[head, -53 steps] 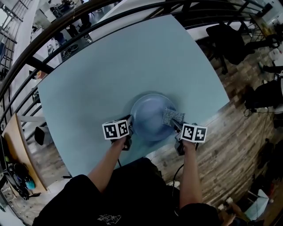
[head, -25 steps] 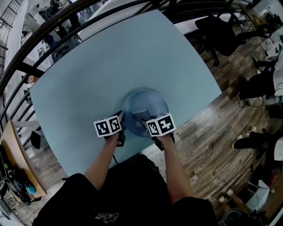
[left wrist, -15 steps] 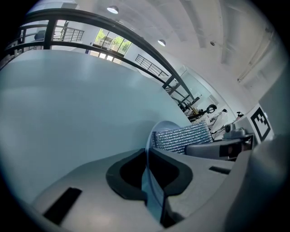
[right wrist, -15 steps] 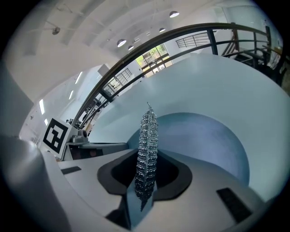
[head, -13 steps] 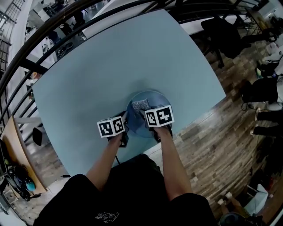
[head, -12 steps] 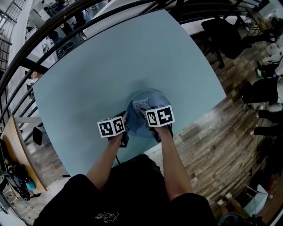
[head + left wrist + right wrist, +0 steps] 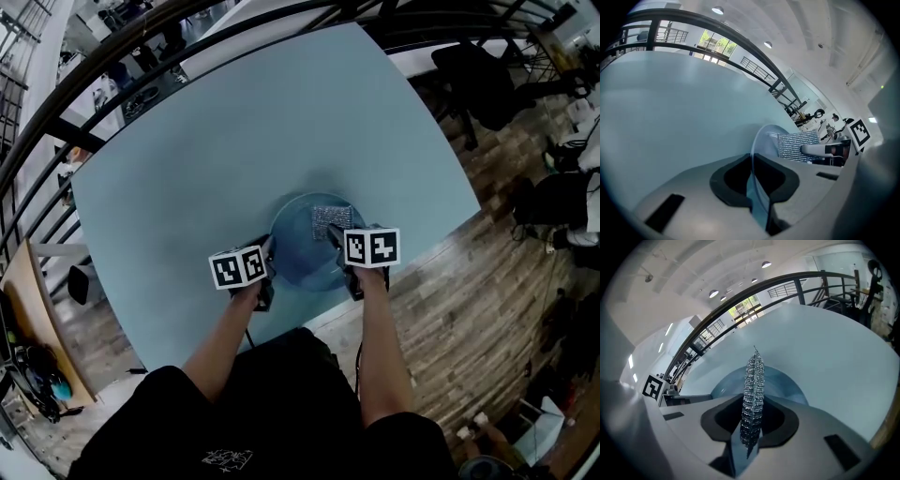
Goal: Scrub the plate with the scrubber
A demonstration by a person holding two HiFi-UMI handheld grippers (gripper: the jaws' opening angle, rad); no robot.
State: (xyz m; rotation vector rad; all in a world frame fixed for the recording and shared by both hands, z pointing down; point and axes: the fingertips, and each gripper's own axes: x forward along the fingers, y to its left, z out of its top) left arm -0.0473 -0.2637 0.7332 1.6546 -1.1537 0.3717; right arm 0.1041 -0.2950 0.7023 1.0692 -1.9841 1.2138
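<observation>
A round blue plate (image 7: 300, 246) lies on the pale blue table (image 7: 234, 150) near its front edge. My left gripper (image 7: 268, 259) is shut on the plate's left rim; in the left gripper view the thin plate edge (image 7: 757, 183) runs between the jaws. My right gripper (image 7: 336, 234) is shut on a silvery mesh scrubber (image 7: 331, 217) that rests on the plate's upper right part. In the right gripper view the scrubber (image 7: 752, 394) stands edge-on between the jaws, over the plate (image 7: 783, 380). The scrubber (image 7: 798, 145) also shows in the left gripper view.
A dark curved railing (image 7: 112, 75) runs round the table's far side. Wooden floor (image 7: 450, 309) lies to the right, with dark chairs (image 7: 478, 84) beyond the table's right corner. A wooden board (image 7: 33, 319) stands at the far left.
My right gripper has carried the scrubber across the plate: from its right edge to the lower middle, up toward the top, and now back toward the upper right. The left gripper stays on the rim.
</observation>
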